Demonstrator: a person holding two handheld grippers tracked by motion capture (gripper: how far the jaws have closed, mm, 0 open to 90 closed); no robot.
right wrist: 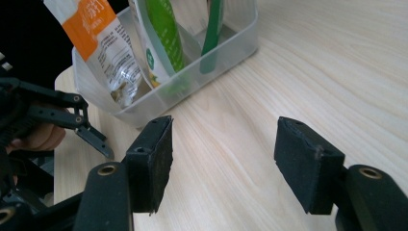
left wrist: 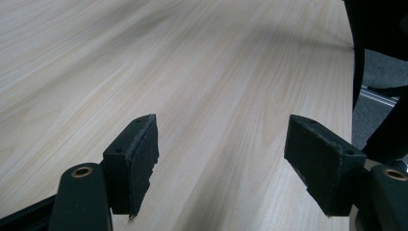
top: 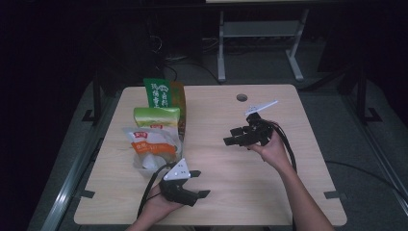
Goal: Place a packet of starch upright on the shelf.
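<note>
A clear plastic bin (right wrist: 226, 50) stands at the table's left side and holds upright snack packets: an orange and white one (top: 153, 144), a light green one (top: 156, 115) and a dark green one (top: 158, 93). My left gripper (top: 202, 184) lies low near the table's front edge, just right of the bin, open with bare wood between its jaws (left wrist: 223, 130). My right gripper (top: 230, 135) hovers over the middle of the table and points left toward the bin. It is open and nothing is between its pads (right wrist: 226, 127). The right gripper view also shows the orange packet (right wrist: 91, 19) and my left gripper (right wrist: 72, 115).
The light wooden table (top: 269, 192) has a round cable hole (top: 242, 97) near its far edge. An orange carton (top: 179, 98) stands behind the green packets. Beyond the table, the dark floor holds a white desk frame (top: 221, 48). Bare wood spreads between the bin and the right gripper.
</note>
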